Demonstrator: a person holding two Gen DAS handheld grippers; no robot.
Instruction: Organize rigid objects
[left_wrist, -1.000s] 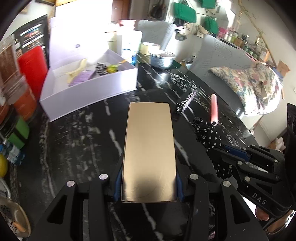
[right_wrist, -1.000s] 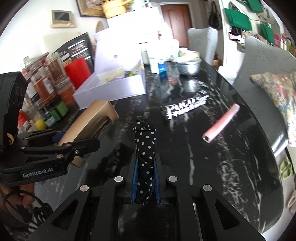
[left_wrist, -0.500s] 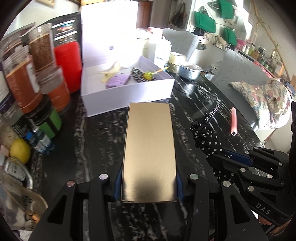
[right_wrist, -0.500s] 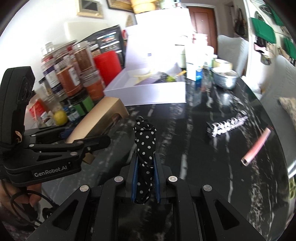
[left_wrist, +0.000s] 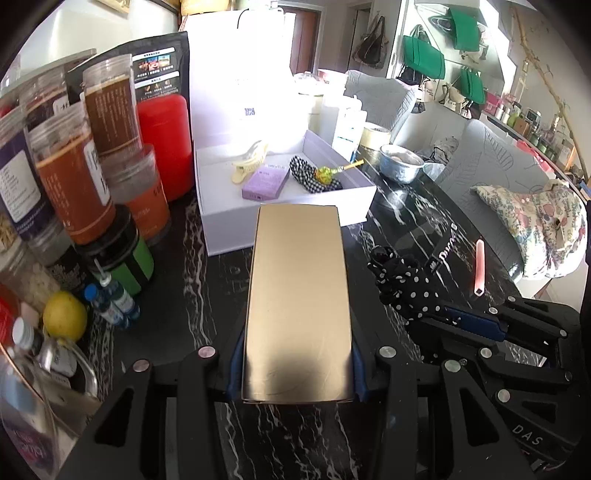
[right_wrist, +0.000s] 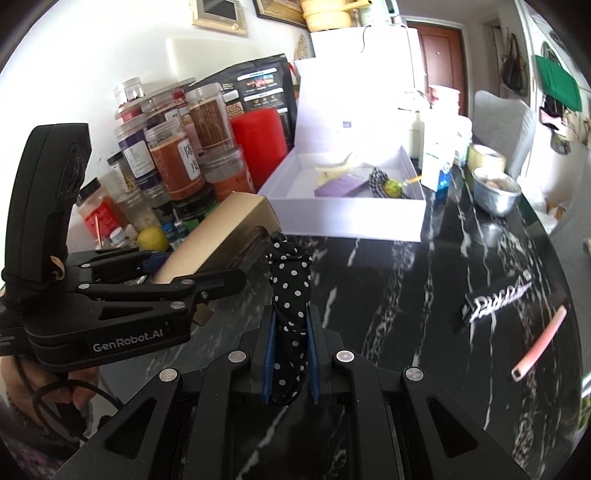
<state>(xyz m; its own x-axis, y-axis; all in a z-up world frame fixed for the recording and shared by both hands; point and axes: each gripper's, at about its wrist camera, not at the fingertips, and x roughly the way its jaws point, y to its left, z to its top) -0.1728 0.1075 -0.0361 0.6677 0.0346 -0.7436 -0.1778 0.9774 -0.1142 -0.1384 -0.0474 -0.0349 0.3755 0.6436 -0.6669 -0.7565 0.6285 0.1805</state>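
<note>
The left tool (left_wrist: 297, 373) is clamped on a gold box (left_wrist: 299, 295); the right tool (right_wrist: 290, 354) pinches a polka-dot hair tie (right_wrist: 290, 295). Both hover before the white box (left_wrist: 354, 195) and are nearer to it than a second ago. Either load could clip its front wall or the jars (left_wrist: 74, 177).

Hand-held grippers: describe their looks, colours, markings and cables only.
Both are matte black plastic with silver screws and blue pads inside the fingers. The left hand-held gripper carries white "GenRobot.AI" lettering, a tall black handle and a black cable looped below. The right hand-held gripper shows faint "DAS" lettering on its body.
</note>
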